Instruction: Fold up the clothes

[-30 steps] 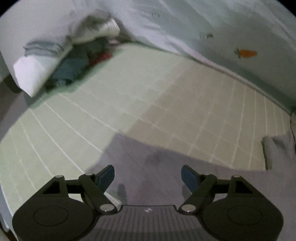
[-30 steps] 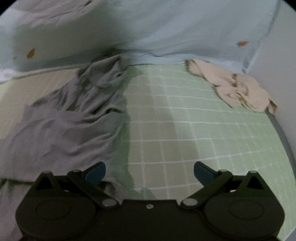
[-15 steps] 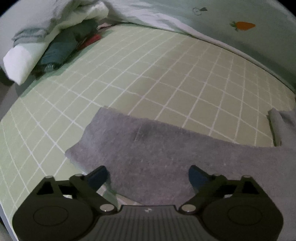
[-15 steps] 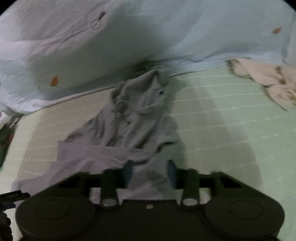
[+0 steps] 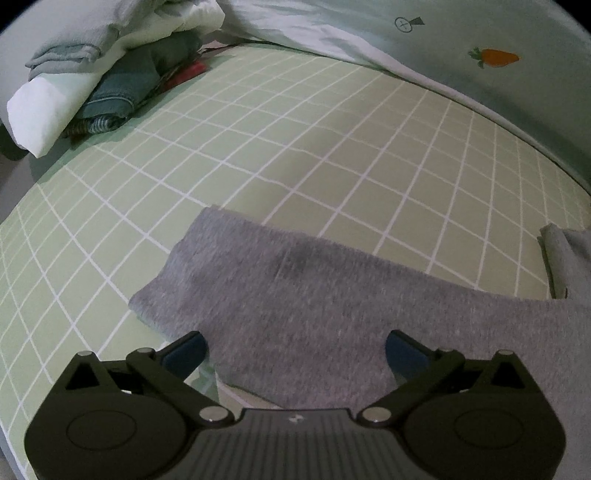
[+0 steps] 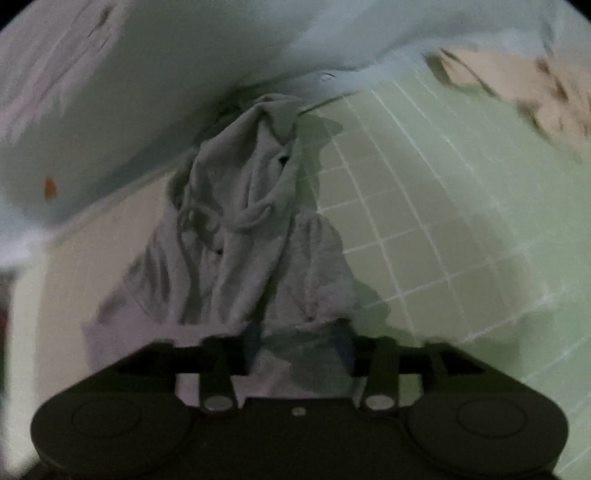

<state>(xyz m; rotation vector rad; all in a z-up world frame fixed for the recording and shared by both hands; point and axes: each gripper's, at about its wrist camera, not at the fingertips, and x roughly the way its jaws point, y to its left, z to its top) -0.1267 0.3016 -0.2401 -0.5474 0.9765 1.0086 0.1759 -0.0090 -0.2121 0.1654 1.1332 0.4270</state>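
The left claw (image 5: 295,349) stood at its widest, its blue pads (image 5: 184,350) clear of the cloth on both sides, hovering just above the near edge of the grey garment (image 5: 314,295). A second before, that view had shown the garment only as a blurred strip low in the frame; now a folded flap with a rounded corner lay flat on the green checked bed sheet (image 5: 295,147), so this end had been laid down and let go.

The right claw (image 6: 299,343) had swung from bare sheet across onto the crumpled far part of the same garment (image 6: 240,229). Its jaws, wide a second earlier and then nearly shut, were opening again at about half width, with a bunch of grey fabric between them; the picture was too blurred to say whether the pads pressed on it. My reading is that the person was regrasping the bunched end to spread or fold it over the flat part, and the fold was only begun.

Further out lay a beige garment (image 6: 517,92) by the far corner, a pale blue quilt (image 5: 480,74) printed with a carrot (image 5: 496,58), and a stack of clothes (image 5: 122,81). No brand, label or readable writing showed, only a small circle mark (image 5: 403,24) on the quilt
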